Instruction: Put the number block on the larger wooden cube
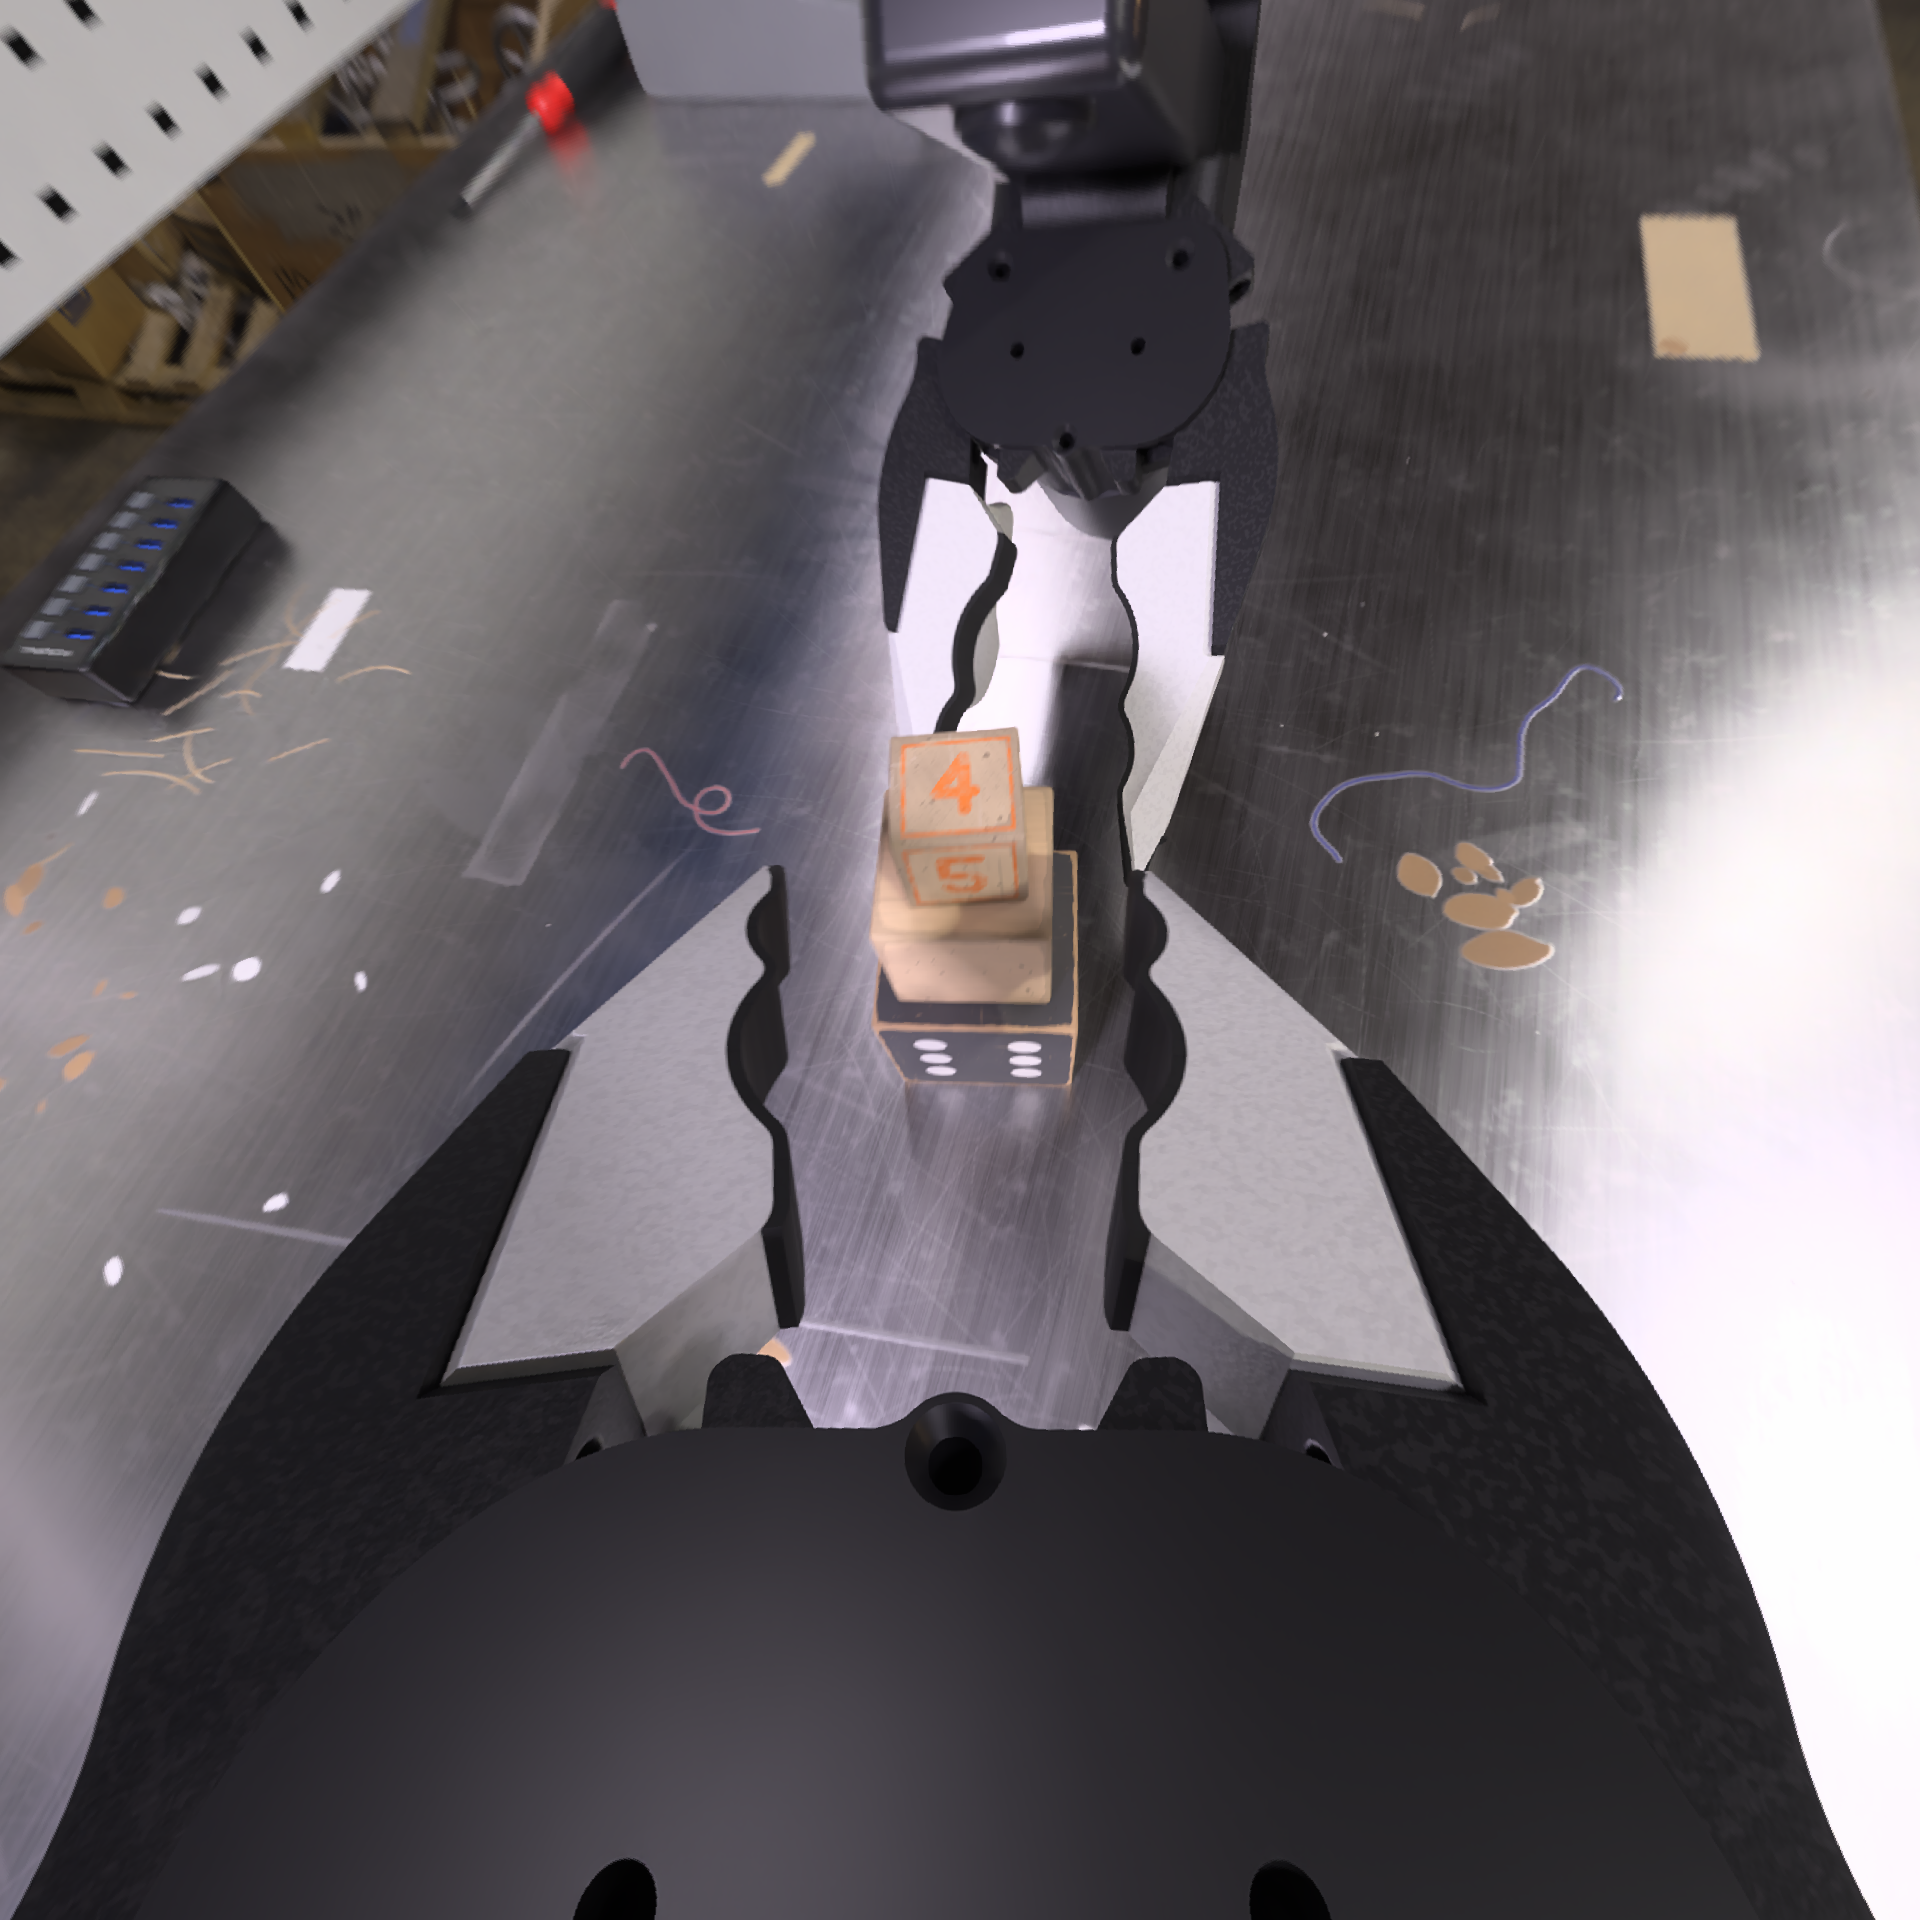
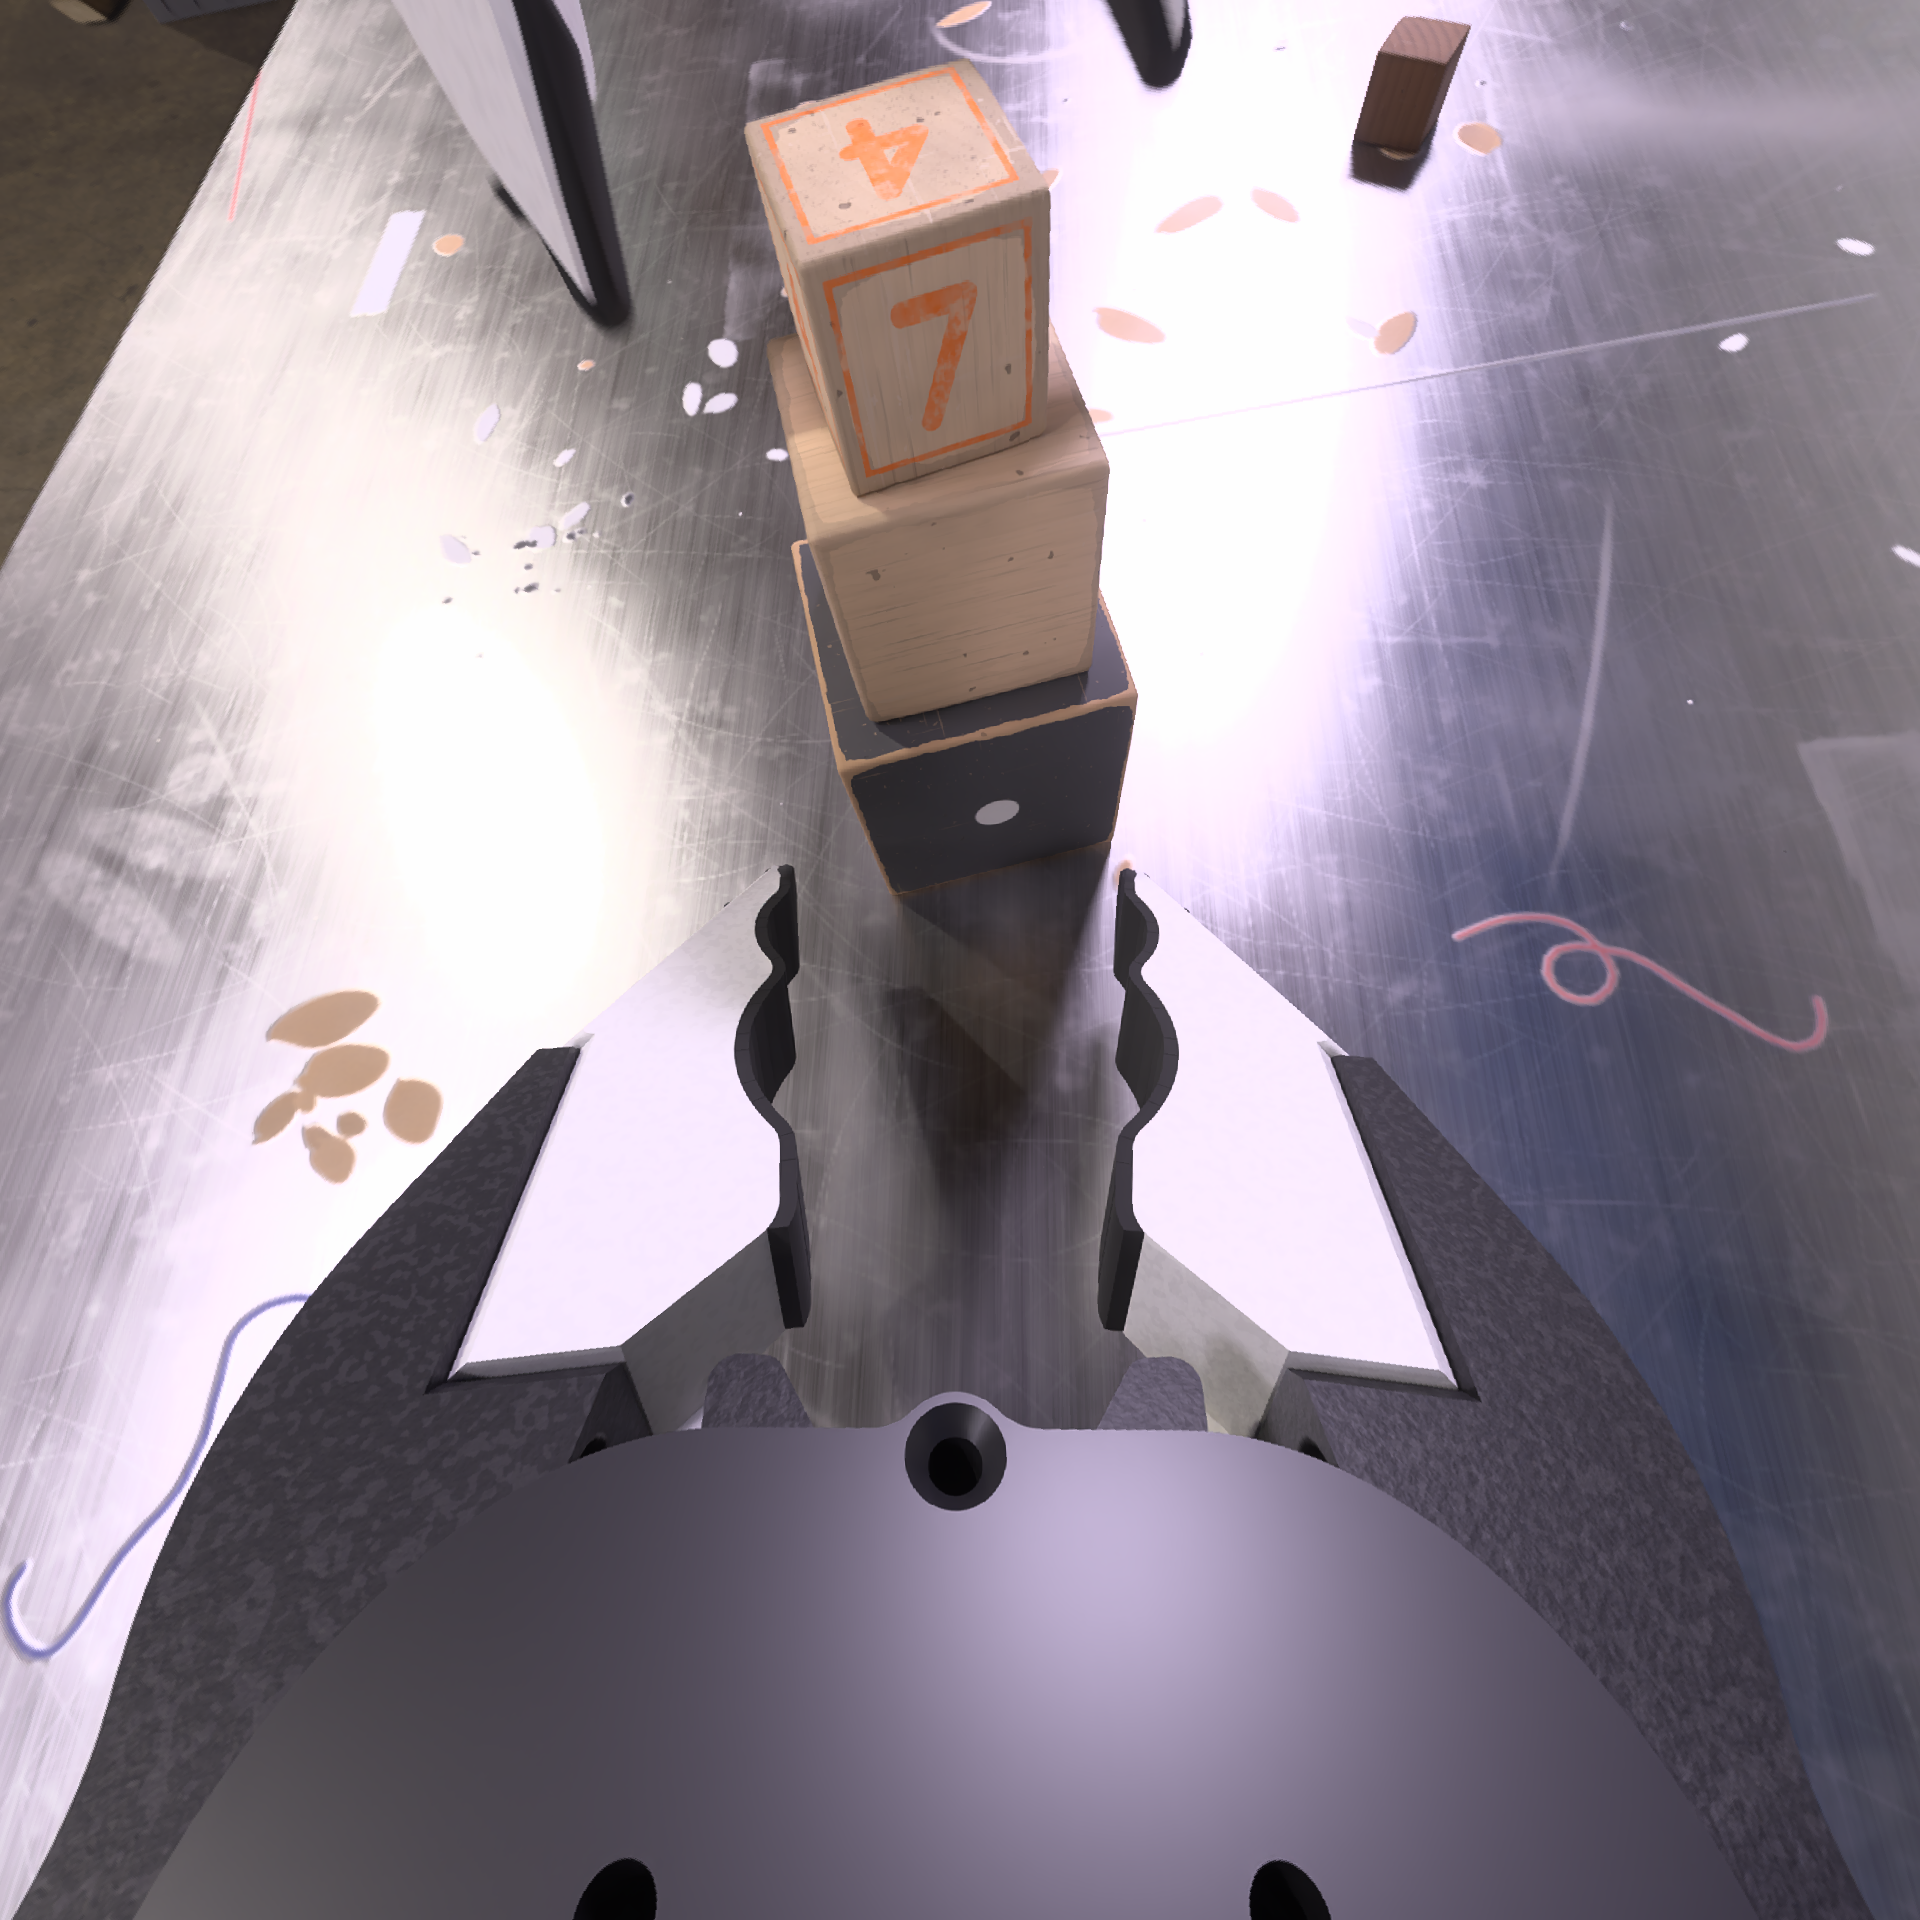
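A pale number block with orange figures [image 2: 914, 281] stands on a larger plain wooden cube [image 2: 956, 582], which stands on a black die with white dots [image 2: 987, 790] on the metal table [image 2: 1455, 727]. The number block sits a little off-centre and apart from both grippers. My right gripper [image 2: 956, 883] is open and empty, its tips just short of the die. In the left wrist view the same stack shows: number block [image 1: 956, 821], cube [image 1: 961, 961], die [image 1: 977, 1049]. My left gripper [image 1: 956, 894] is open and empty in front of it, with the right gripper [image 1: 1039, 795] facing it from beyond.
A small dark brown block [image 2: 1408, 83] stands at the far right. A black multi-port hub [image 1: 135, 592], a red-capped marker [image 1: 520, 135] and a white pegboard [image 1: 156, 125] are at the left. Tape patches [image 1: 1699, 286], thread and chips lie on the table.
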{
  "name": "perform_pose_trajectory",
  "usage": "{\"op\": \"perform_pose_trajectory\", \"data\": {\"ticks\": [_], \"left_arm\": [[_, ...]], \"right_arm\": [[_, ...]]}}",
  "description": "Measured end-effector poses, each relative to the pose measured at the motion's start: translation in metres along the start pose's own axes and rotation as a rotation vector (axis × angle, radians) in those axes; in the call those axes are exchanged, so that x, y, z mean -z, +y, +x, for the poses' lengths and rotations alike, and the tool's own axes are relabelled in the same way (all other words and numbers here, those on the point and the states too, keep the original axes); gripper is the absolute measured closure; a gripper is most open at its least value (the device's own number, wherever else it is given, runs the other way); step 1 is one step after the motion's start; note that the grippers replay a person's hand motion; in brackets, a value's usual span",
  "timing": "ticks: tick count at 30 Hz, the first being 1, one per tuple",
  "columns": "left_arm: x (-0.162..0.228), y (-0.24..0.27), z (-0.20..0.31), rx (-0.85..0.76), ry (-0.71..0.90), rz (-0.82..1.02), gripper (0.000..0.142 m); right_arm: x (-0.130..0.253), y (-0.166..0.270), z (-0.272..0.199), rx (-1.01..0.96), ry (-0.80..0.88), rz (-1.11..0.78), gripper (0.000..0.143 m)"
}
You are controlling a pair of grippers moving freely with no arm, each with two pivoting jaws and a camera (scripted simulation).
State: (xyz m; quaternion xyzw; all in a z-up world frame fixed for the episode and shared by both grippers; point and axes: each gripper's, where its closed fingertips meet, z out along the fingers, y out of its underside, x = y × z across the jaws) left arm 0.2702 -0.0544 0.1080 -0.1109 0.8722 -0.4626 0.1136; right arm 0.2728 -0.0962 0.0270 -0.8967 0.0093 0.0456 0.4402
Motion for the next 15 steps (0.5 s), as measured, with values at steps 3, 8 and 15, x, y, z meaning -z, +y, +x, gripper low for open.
{"op": "perform_pose_trajectory", "data": {"ticks": [3, 8, 15], "left_arm": [[0.032, 0.01, -0.023, 0.017, -0.111, 0.055, 0.072], [0.093, 0.098, -0.103, 0.206, -0.472, -0.077, 0.083], [0.101, 0.18, -0.152, 0.357, -0.67, -0.279, 0.085]], "right_arm": [[0.001, 0.0, 0.0, -0.002, 0.0, 0.003, 0.081], [0.0, 0.0, 0.0, 0.0, 0.0, -0.002, 0.081], [0.0, 0.0, 0.0, -0.001, 0.002, -0.001, 0.082]]}}
